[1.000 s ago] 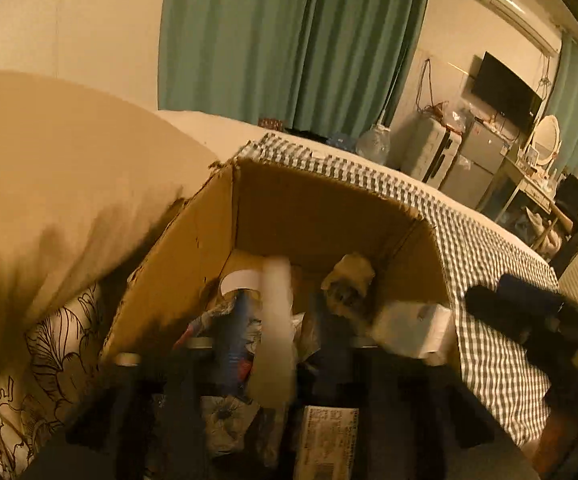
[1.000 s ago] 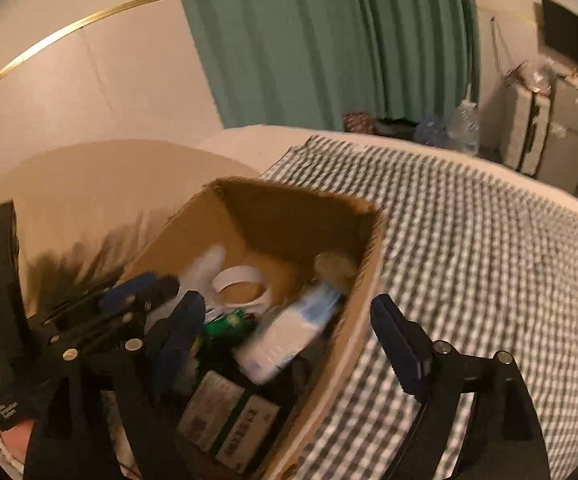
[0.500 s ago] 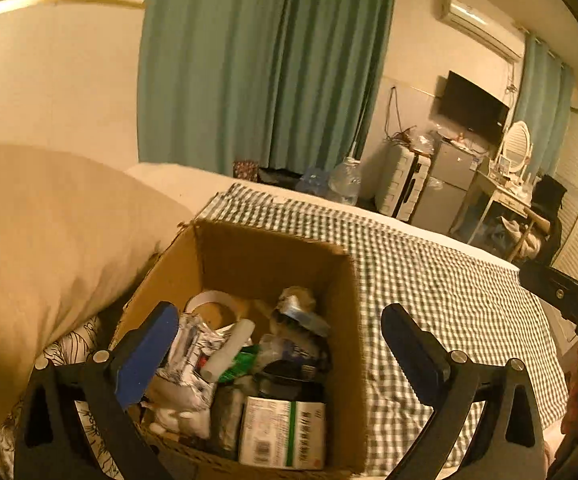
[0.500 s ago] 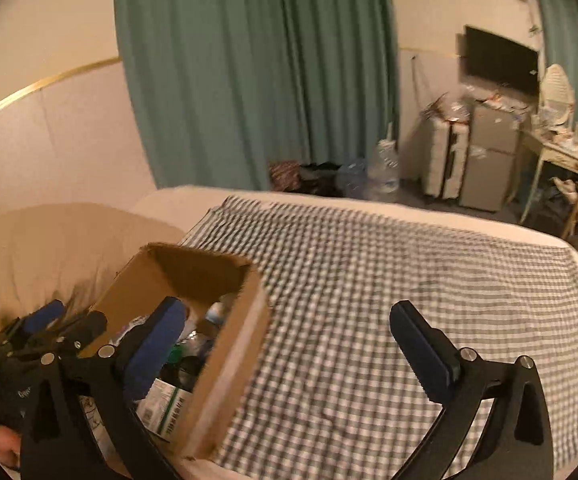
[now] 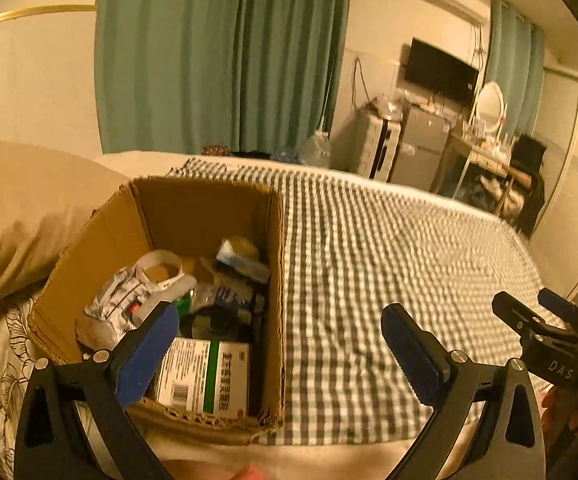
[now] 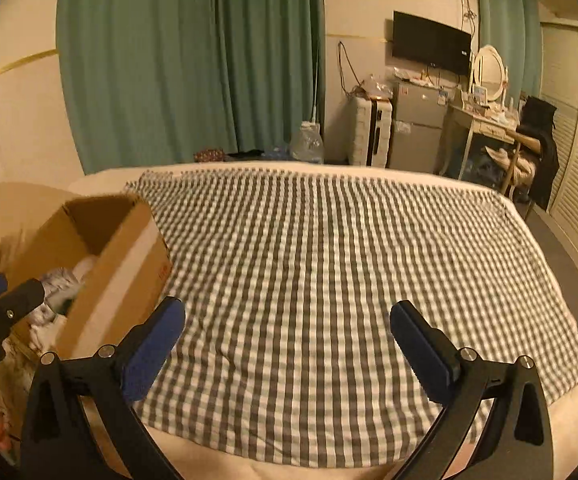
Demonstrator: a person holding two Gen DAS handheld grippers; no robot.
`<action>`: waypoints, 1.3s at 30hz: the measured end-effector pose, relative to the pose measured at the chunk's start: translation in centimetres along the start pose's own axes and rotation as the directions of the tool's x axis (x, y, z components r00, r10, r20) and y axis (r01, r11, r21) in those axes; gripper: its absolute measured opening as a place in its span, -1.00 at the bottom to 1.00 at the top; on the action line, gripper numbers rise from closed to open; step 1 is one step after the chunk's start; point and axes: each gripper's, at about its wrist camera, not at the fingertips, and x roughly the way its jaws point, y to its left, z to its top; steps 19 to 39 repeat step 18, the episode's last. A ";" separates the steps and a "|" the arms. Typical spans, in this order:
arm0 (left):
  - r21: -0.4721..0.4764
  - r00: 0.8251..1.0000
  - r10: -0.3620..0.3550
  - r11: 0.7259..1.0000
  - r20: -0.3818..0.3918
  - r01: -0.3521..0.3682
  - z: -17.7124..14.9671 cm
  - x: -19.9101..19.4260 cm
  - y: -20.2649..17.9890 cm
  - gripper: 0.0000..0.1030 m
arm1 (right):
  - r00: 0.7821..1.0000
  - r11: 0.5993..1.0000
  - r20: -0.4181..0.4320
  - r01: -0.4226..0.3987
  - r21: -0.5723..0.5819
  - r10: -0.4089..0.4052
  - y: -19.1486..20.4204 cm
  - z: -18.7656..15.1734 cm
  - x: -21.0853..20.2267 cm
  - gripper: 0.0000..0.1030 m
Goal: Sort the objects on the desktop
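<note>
An open cardboard box (image 5: 277,264) stands on the left of the checked cloth (image 5: 389,264). It holds a tape roll (image 5: 161,266), a crumpled white packet (image 5: 113,304), a green-and-white medicine carton (image 5: 205,376) and several other small items. My left gripper (image 5: 281,344) is open and empty above the box's near right corner. My right gripper (image 6: 289,340) is open and empty over the bare cloth (image 6: 329,260), right of the box (image 6: 129,264). The right gripper's tip also shows in the left wrist view (image 5: 545,320).
A tan pillow (image 5: 21,208) lies left of the box. Green curtains (image 6: 193,60), a suitcase (image 6: 371,132), a small fridge (image 6: 419,128), a wall television (image 6: 431,42) and a dressing table (image 6: 485,120) stand beyond the bed.
Both grippers have pulled back and up from the box. The left one has opened and let go of the pale object, and the right one has swung right over the cloth.
</note>
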 end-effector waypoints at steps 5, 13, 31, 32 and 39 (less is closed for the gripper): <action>0.053 0.999 0.053 0.997 0.007 -0.053 -0.7 0.3 -0.4 1.00 | 1.000 0.999 -0.011 0.000 -0.034 -0.001 0.8 -0.2 0.5 0.99; 0.031 0.996 0.082 0.996 -0.015 -0.082 -1.2 1.0 1.0 1.00 | 1.000 0.998 -0.030 -0.011 -0.054 0.009 1.6 -1.1 0.8 0.99; -0.019 0.995 0.090 0.996 -0.033 -0.090 -1.5 1.3 2.1 1.00 | 0.999 0.997 -0.038 -0.017 -0.076 0.015 2.1 -1.4 0.9 0.99; -0.019 0.995 0.090 0.996 -0.033 -0.090 -1.5 1.3 2.1 1.00 | 0.999 0.997 -0.038 -0.017 -0.076 0.015 2.1 -1.4 0.9 0.99; -0.019 0.995 0.090 0.996 -0.033 -0.090 -1.5 1.3 2.1 1.00 | 0.999 0.997 -0.038 -0.017 -0.076 0.015 2.1 -1.4 0.9 0.99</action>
